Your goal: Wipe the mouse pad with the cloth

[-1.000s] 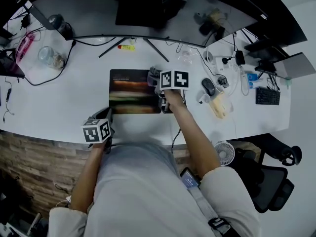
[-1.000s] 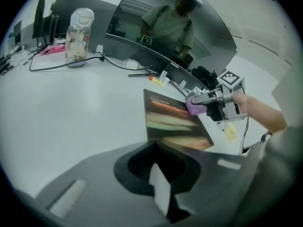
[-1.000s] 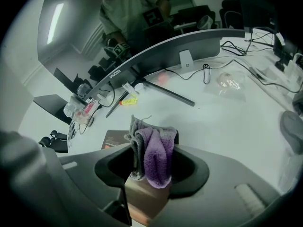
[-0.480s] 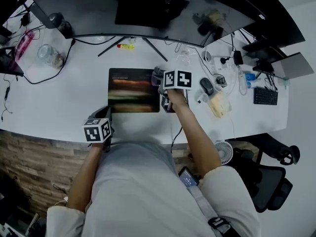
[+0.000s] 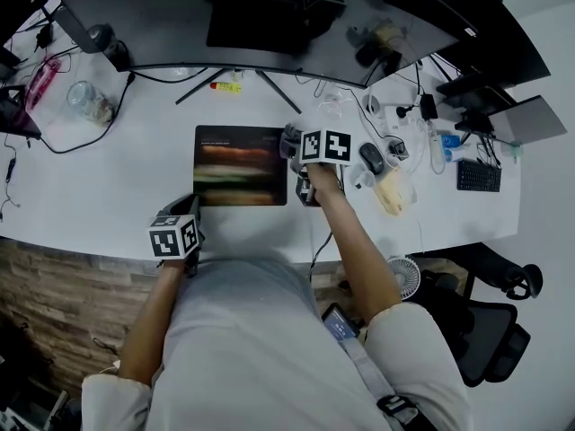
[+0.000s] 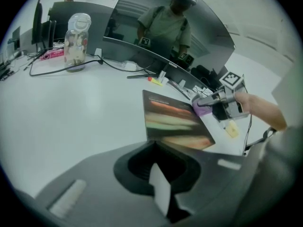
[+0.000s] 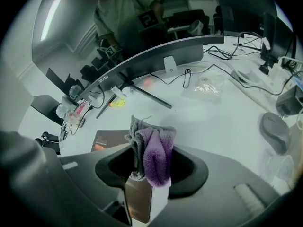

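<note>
Had the jaws of the right gripper point(image 7: 144, 186) pinched on the cloth point(image 7: 155, 150), purple and grey folds bunched above the tips. Had the left gripper point(image 6: 161, 195) with jaws together on nothing, at about 7 o'clock of the mouse pad point(image 5: 240, 165), off it by the front edge of the desk point(image 5: 108, 196). Saw the cloth at the pad's 3 o'clock edge; could not tell whether touching. Judged wiping in hand, at one end of a stroke. Called next, probably, for pressing the cloth down and dragging toward 9 o'clock.
</note>
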A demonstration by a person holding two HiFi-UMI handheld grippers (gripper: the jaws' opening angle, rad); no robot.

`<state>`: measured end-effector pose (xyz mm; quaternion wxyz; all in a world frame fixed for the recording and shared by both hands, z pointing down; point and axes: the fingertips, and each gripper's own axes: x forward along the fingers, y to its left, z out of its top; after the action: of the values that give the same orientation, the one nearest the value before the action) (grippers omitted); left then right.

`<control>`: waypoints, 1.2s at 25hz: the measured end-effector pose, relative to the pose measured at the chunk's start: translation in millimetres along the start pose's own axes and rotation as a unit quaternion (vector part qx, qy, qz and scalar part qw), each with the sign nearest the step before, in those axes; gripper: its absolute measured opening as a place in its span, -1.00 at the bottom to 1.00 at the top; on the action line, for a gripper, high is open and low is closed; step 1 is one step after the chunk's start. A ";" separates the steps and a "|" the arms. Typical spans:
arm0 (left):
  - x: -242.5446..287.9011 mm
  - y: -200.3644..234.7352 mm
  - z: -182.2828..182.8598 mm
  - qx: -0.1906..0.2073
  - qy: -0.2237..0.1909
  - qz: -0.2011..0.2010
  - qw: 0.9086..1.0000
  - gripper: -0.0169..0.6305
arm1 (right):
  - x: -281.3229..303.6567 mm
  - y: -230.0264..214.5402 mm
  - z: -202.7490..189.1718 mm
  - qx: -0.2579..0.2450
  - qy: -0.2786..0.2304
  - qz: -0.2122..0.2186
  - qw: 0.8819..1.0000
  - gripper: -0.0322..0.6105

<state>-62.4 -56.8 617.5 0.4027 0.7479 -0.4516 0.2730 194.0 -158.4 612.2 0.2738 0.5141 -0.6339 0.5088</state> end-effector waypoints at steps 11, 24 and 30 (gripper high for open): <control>0.0 0.0 -0.1 0.003 -0.002 0.002 1.000 -0.95 | -15.3 9.4 -2.2 0.017 -0.014 0.021 1.000 -0.29; -0.1 0.2 -0.1 0.005 -0.004 0.004 1.000 -0.95 | 8.5 87.6 -27.0 -0.003 0.011 0.089 0.996 -0.29; -0.4 -0.2 0.0 0.007 -0.004 0.004 1.000 -0.95 | 22.3 127.3 -34.2 -0.016 0.024 0.116 0.993 -0.29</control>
<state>-62.5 -56.5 617.1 0.3945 0.7499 -0.4546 0.2746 62.4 -141.0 596.7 0.2357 0.4204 -0.6907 0.5391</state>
